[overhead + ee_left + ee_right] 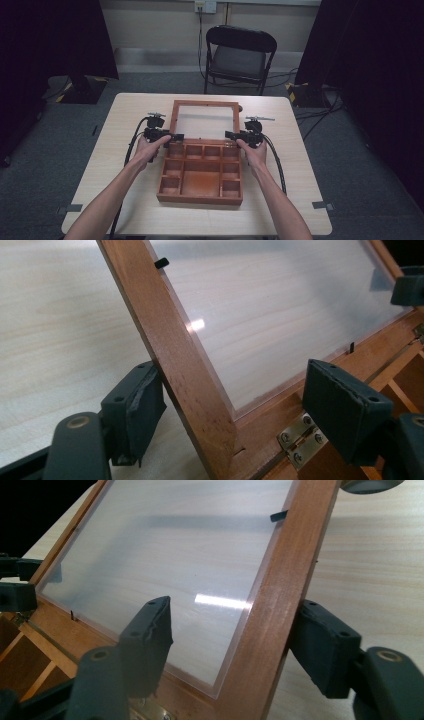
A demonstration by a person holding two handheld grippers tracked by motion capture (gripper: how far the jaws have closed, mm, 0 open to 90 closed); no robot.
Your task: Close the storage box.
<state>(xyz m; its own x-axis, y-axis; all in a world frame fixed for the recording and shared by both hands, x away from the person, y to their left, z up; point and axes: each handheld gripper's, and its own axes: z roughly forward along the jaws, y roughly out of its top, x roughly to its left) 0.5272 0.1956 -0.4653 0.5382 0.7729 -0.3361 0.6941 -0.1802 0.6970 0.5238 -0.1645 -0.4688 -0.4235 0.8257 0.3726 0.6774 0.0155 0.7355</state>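
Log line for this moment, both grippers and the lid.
lid: open | left gripper: straddles left rail, outer pad touching | right gripper: straddles right rail

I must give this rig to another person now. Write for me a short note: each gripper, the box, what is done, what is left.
Left gripper: jaws straddle the lid's left frame bar near the hinge, not clamped.
Right gripper: jaws straddle the right frame bar, not clamped.
Wooden box: middle of the table, lid open and leaning back, compartments look empty.
Done: both grippers placed on the lid.
Left: probably grip and swing the lid.
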